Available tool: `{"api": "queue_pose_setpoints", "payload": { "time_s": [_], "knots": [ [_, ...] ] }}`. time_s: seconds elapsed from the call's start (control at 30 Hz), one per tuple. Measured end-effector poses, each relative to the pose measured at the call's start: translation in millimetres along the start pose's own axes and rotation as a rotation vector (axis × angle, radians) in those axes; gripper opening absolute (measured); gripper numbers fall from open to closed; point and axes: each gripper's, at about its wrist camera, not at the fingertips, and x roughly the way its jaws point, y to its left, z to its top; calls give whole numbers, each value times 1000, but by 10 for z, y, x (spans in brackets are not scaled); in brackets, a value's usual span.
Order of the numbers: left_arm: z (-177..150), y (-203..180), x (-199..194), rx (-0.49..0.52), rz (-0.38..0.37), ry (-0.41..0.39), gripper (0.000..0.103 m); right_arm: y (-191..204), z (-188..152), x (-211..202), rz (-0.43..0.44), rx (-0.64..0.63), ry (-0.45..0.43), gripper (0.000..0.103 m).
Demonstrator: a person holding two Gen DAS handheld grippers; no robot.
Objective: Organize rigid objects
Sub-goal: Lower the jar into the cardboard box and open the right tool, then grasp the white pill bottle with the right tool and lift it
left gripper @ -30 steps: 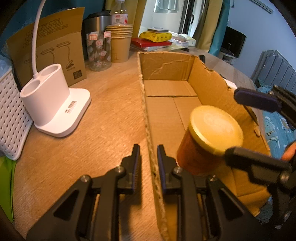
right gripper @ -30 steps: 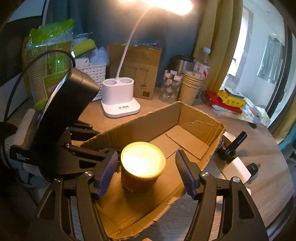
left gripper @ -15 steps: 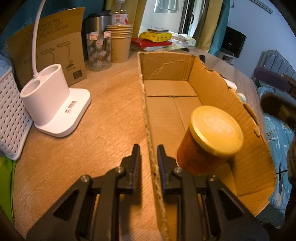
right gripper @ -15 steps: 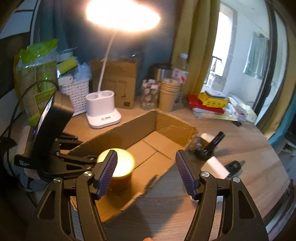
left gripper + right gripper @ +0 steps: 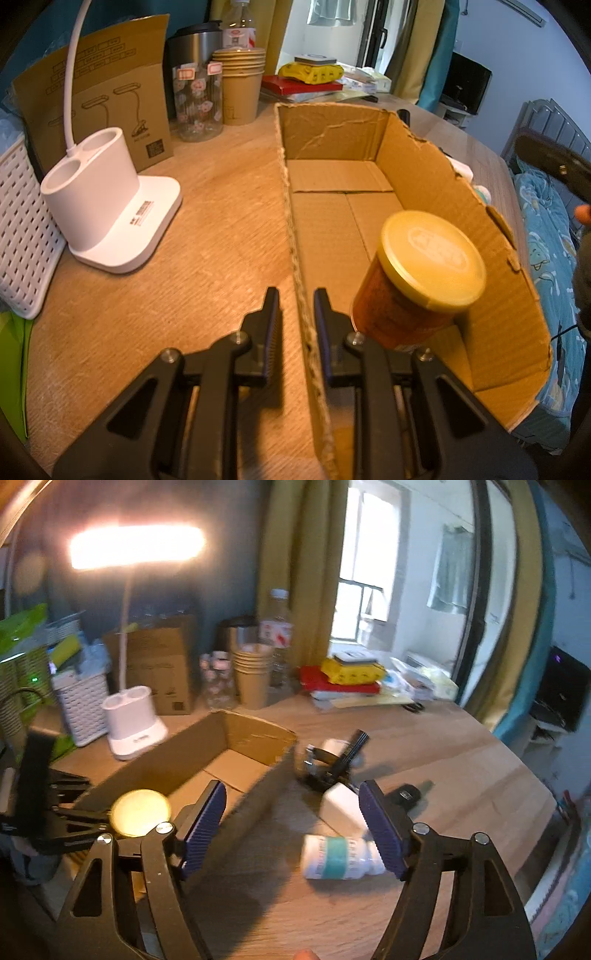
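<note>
An open cardboard box [image 5: 436, 184] lies on the wooden table; it also shows in the right wrist view [image 5: 236, 738]. An orange jar with a yellow lid [image 5: 424, 280] stands inside its near end, seen too in the right wrist view [image 5: 140, 812]. My left gripper [image 5: 297, 325] is shut on the box's left wall. My right gripper [image 5: 295, 827] is open and empty, raised beside the box over a white bottle with a teal label [image 5: 340, 856] lying on its side, a white block [image 5: 340, 805] and a black item [image 5: 332, 764].
A white lamp base [image 5: 107, 206], a white basket [image 5: 18, 236], a cardboard package [image 5: 103, 107], a glass jar [image 5: 195, 99] and stacked paper cups [image 5: 240, 85] stand left of the box. Books [image 5: 343, 679] lie at the back. The table edge runs at the right.
My right gripper let go of the jar, rose out of the box and swung right over the loose items. The jar stays in the box. My left gripper has not moved.
</note>
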Motion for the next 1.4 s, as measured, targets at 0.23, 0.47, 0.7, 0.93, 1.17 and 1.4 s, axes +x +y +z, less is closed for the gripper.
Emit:
{"api": "queue_pose_setpoints", "payload": {
  "time_s": [0.23, 0.47, 0.7, 0.93, 1.17, 1.4],
  "knots": [
    [-1, -1, -2, 0, 0, 0, 21, -232, -152, 249, -80, 60, 78, 78],
    [-1, 1, 4, 0, -1, 0, 21, -388, -306, 480, -62, 118, 149, 83],
    [-2, -2, -2, 0, 0, 0, 21, -478, -413, 595, -95, 169, 159, 86],
    [-2, -1, -3, -1, -1, 0, 21, -507, -439, 685, -56, 183, 177, 86],
    [-2, 0, 8, 0, -1, 0, 21, -431, -498, 783, -46, 159, 210, 87],
    [-1, 1, 7, 0, 0, 0, 21, -483, -508, 791, -65, 177, 224, 86]
  ]
}}
